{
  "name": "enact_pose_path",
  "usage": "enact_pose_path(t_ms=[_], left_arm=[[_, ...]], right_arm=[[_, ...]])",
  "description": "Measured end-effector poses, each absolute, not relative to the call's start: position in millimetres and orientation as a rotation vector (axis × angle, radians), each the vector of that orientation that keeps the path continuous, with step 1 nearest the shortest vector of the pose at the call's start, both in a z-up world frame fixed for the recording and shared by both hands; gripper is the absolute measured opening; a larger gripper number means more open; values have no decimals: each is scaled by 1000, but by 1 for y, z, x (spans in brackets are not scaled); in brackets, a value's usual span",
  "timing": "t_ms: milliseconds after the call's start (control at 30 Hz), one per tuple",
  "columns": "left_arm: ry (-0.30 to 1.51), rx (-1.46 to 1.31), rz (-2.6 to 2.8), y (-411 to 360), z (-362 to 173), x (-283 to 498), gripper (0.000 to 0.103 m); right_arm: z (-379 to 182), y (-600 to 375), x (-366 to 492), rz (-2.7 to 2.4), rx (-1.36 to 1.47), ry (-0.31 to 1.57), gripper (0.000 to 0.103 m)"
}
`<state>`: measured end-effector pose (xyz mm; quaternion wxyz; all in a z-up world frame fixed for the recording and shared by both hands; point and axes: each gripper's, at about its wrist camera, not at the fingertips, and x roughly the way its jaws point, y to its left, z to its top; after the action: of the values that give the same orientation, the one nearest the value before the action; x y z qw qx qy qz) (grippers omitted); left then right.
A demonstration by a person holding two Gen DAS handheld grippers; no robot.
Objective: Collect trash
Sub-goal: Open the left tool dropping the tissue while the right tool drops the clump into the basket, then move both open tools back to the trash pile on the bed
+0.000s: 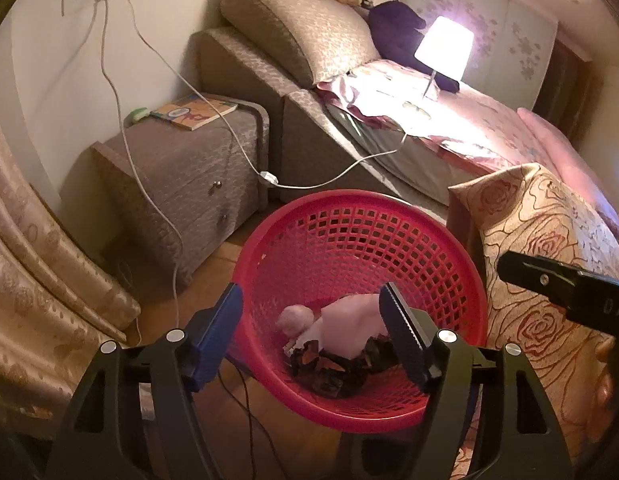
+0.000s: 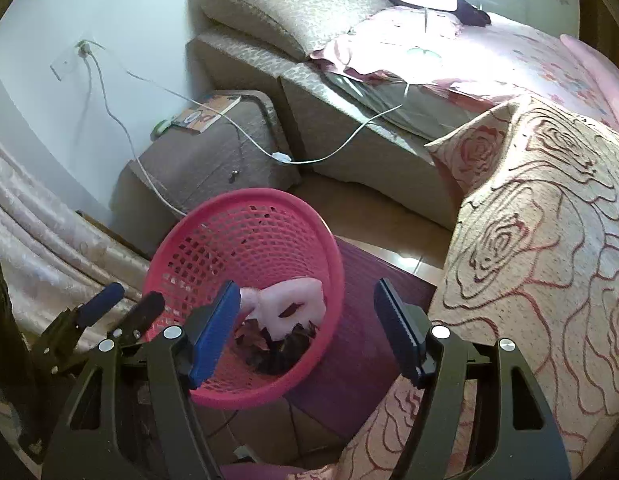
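A red mesh trash basket stands on the floor beside the bed; it also shows in the right wrist view. Inside lie crumpled white tissue, a pinkish wad and dark brown scraps; the tissue and the scraps show in the right wrist view too. My left gripper is open and empty above the basket's near rim. My right gripper is open and empty above the basket's right side. The left gripper's fingers show at the left of the right wrist view.
A grey nightstand with a book stands left of the basket. White cables hang from the wall socket to a lit lamp on the bed. A rose-patterned blanket lies right. Curtains hang left.
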<state>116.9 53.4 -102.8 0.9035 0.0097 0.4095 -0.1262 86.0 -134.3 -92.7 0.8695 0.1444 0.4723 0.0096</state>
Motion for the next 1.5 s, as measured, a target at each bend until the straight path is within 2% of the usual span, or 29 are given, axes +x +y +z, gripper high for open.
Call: enact_pose_path(t_ms=[300, 633, 767, 1500], left_arm=[[812, 14, -253, 49, -90, 109, 75], [771, 33, -308, 28, -70, 89, 77], [753, 46, -344, 16, -62, 79, 78], [746, 141, -509, -47, -55, 22, 78]], right_arm=[[-76, -140, 50, -26, 289, 937, 69], [-58, -151, 12, -60, 256, 894, 71], [-49, -157, -1, -64, 249, 870, 75], [-35, -222, -88, -208, 270, 798, 76]])
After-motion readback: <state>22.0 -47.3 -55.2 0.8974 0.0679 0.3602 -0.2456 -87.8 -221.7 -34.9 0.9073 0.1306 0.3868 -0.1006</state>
